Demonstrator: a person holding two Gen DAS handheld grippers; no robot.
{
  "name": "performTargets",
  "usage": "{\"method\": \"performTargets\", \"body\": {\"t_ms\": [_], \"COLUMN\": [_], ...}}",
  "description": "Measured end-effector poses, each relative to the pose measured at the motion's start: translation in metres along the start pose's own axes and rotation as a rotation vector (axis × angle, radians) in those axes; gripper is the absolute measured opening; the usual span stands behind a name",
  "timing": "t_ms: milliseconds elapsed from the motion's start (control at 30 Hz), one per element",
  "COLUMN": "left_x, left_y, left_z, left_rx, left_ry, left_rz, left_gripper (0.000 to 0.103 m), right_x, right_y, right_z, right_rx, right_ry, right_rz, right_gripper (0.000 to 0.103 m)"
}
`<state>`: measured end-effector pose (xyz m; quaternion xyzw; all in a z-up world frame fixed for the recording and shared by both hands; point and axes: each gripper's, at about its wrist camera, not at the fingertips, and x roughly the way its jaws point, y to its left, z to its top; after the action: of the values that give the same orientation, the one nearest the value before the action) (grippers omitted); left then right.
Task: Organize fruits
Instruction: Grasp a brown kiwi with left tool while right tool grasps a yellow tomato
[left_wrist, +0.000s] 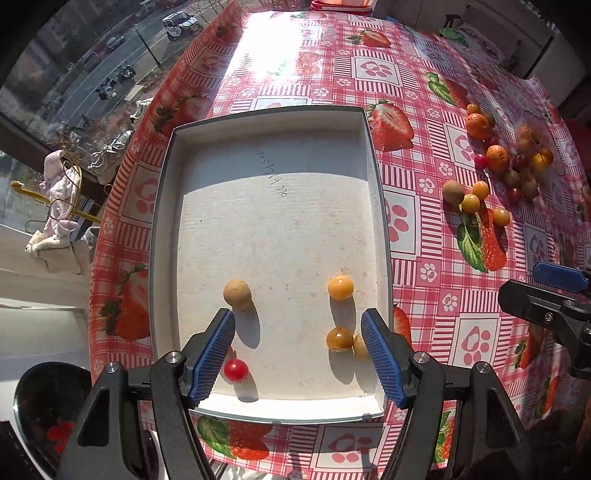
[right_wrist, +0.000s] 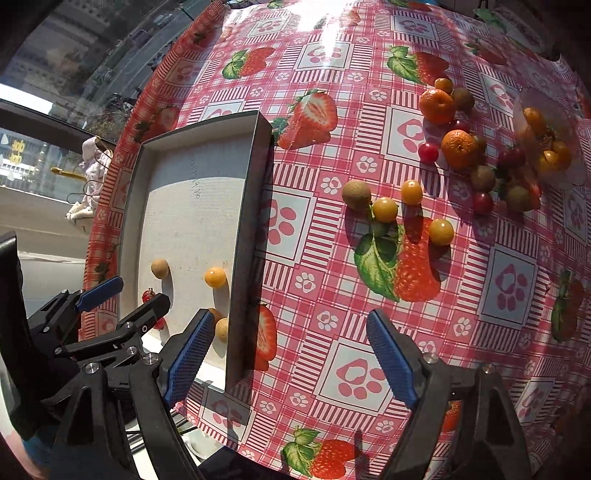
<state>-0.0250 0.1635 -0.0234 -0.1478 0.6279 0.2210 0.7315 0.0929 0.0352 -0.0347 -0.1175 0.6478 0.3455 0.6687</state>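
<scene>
A white shallow box (left_wrist: 166, 221) (right_wrist: 251, 206) lies on the strawberry-print tablecloth. In it lie a tan longan (left_wrist: 237, 293), a red cherry tomato (left_wrist: 235, 370), two golden berries (left_wrist: 340, 287) (left_wrist: 339, 338) and another pale fruit (left_wrist: 359, 345). My left gripper (left_wrist: 298, 350) is open and empty, low over the box's near end. My right gripper (right_wrist: 290, 350) is open and empty over the cloth, right of the box. A loose pile of fruit lies on the cloth at the right: mandarins (right_wrist: 459, 148), golden berries (right_wrist: 385, 209), a kiwi berry (right_wrist: 356, 194) and cherry tomatoes (right_wrist: 428, 152).
A clear plastic bag (right_wrist: 546, 140) holding several fruits lies at the pile's far right. The table's left edge (left_wrist: 110, 221) runs along a window. The right gripper's body shows at the right edge of the left wrist view (left_wrist: 546, 306).
</scene>
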Motion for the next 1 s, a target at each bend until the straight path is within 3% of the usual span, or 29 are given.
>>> {"method": "performTargets", "body": {"t_ms": [500,867,1000], "left_x": [-0.024,0.007,0.02], "left_y": [-0.096,-0.159,-0.164], "left_z": [-0.007,0.01,0.027], "left_rx": [0.036,0.027,0.03], "left_ry": [-0.024,-0.043,-0.07], "left_rz": [0.022,-0.014,0.01], "left_gripper": [0.072,0.072,0.072], "right_x": [-0.035,-0.025,-0.02], "right_y": [-0.116,-0.184,-0.195], "right_z": [-0.028,-0.038,-0.033], "right_rx": [0.089,0.081,0.068], "right_ry": [-0.004,0.007,-0.007], "right_rz": [-0.029,-0.066,-0.08], "right_gripper": [0.086,0.087,0.086]}}
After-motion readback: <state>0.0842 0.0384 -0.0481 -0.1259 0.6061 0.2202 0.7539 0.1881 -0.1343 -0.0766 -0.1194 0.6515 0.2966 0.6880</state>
